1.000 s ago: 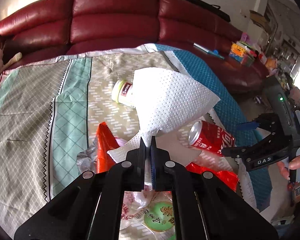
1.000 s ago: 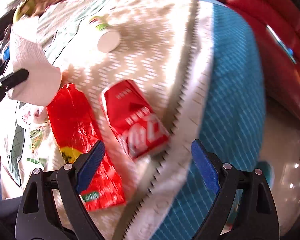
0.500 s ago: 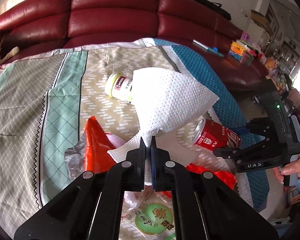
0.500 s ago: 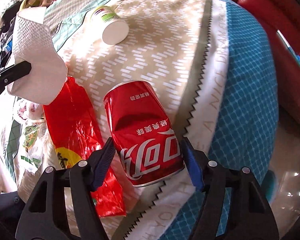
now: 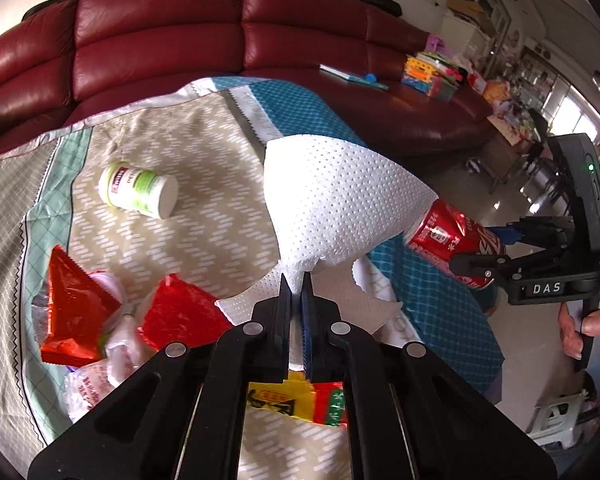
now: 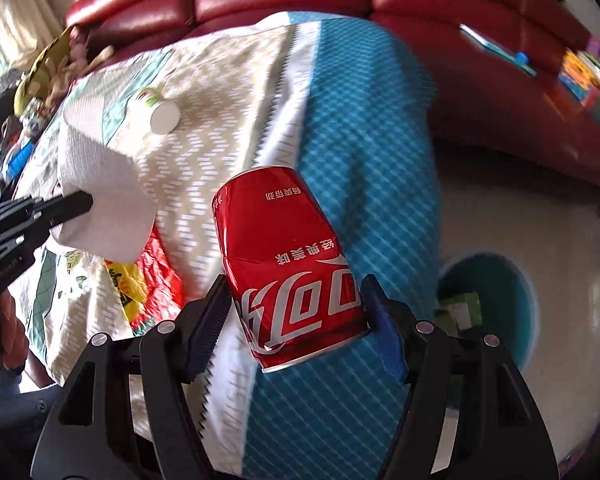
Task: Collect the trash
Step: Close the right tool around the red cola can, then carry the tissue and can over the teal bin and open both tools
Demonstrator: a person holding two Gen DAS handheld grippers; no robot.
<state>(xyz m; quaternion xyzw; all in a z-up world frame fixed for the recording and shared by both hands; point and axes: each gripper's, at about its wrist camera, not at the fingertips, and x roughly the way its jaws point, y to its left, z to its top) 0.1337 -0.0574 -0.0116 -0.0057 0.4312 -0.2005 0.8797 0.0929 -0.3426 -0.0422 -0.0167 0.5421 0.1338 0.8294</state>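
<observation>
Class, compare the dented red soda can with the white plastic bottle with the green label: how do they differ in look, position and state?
The dented red soda can is metal and creased; the white plastic bottle with the green label looks undamaged. The can is lifted off the cloth, clamped in the right gripper; the bottle lies on its side on the patterned cloth, untouched. The can hangs beyond the cloth's blue edge; the bottle rests further in on the beige part. Both are cylindrical containers.

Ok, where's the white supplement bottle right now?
The supplement bottle lies on its side on the beige part of the cloth, upper left in the left wrist view, beyond the red wrappers.
</observation>
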